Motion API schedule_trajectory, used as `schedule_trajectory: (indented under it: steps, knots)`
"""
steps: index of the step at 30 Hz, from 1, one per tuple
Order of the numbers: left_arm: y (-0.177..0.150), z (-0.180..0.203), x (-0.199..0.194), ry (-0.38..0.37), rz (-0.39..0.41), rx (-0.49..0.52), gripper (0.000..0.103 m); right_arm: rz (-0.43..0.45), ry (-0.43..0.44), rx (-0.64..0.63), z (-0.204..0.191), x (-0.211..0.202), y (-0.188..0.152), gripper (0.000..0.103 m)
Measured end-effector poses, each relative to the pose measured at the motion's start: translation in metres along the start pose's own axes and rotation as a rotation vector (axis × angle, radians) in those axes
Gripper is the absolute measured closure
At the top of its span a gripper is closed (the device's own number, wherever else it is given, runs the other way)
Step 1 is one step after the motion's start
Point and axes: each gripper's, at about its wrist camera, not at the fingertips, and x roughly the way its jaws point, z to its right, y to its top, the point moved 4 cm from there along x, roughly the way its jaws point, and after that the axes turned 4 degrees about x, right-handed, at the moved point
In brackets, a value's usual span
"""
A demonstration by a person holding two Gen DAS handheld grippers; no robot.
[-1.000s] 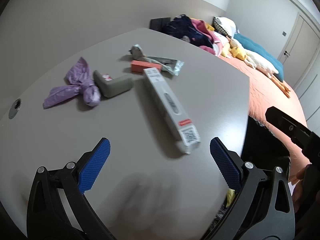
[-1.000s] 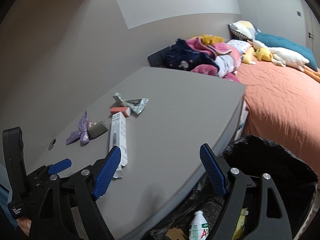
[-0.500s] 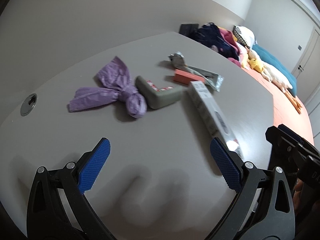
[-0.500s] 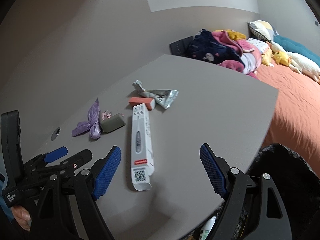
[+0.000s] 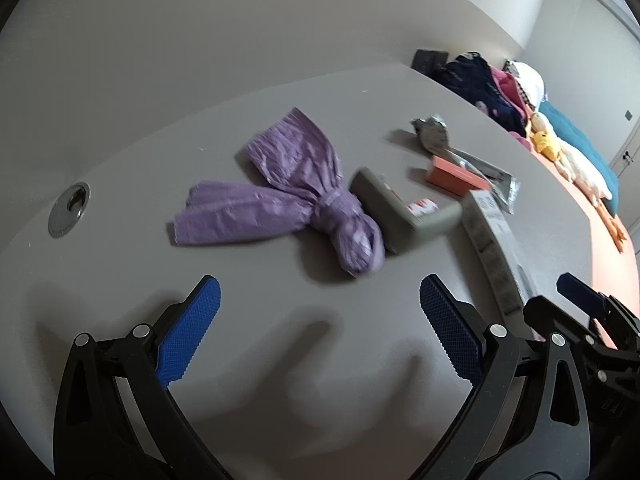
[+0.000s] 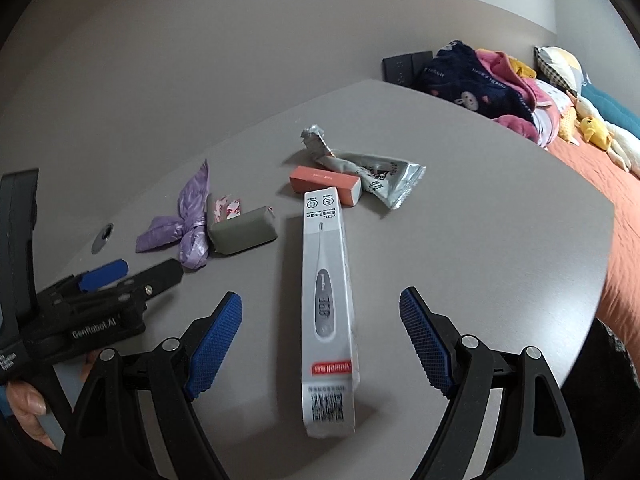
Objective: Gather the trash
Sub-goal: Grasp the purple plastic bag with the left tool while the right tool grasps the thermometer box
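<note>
Trash lies on a grey table (image 6: 500,216). A knotted purple plastic bag (image 5: 296,196) sits just ahead of my open left gripper (image 5: 320,332), nothing between its pads. Beside the purple bag (image 6: 184,228) lies a grey-green packet (image 5: 396,216) (image 6: 244,232). A long white thermometer box (image 6: 328,312) lies lengthwise between the fingers of my open right gripper (image 6: 320,344), untouched by the pads. In the left wrist view the thermometer box (image 5: 496,244) runs off to the right. Farther back are a small orange box (image 6: 324,180) and a crumpled silver wrapper (image 6: 372,172).
A round metal grommet (image 5: 68,210) sits in the table at far left. Behind the table are a pile of clothes (image 6: 488,84) and an orange bed (image 6: 608,184) with plush toys. A hand (image 6: 28,408) holds the left gripper's handle. The table edge curves at right.
Both grippers have swung left and dropped toward the table. The purple bag now lies ahead of the left gripper, and the thermometer box has come between the right gripper's fingers. Both stayed open.
</note>
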Motion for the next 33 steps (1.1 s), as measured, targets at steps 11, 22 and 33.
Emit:
schedule_trajectory:
  steps: [11, 22, 33]
  knots:
    - [0.023, -0.014, 0.028, 0.072, -0.019, -0.014, 0.006, -0.032, -0.018, -0.010, 0.000, 0.031, 0.009, 0.030]
    - [0.039, -0.016, 0.052, 0.057, -0.017, 0.009, 0.006, -0.037, -0.033, -0.047, -0.003, 0.044, 0.007, 0.062]
    - [0.040, -0.015, 0.051, 0.014, 0.049, 0.060, 0.092, -0.022, 0.005, -0.004, 0.001, 0.043, 0.006, 0.073]
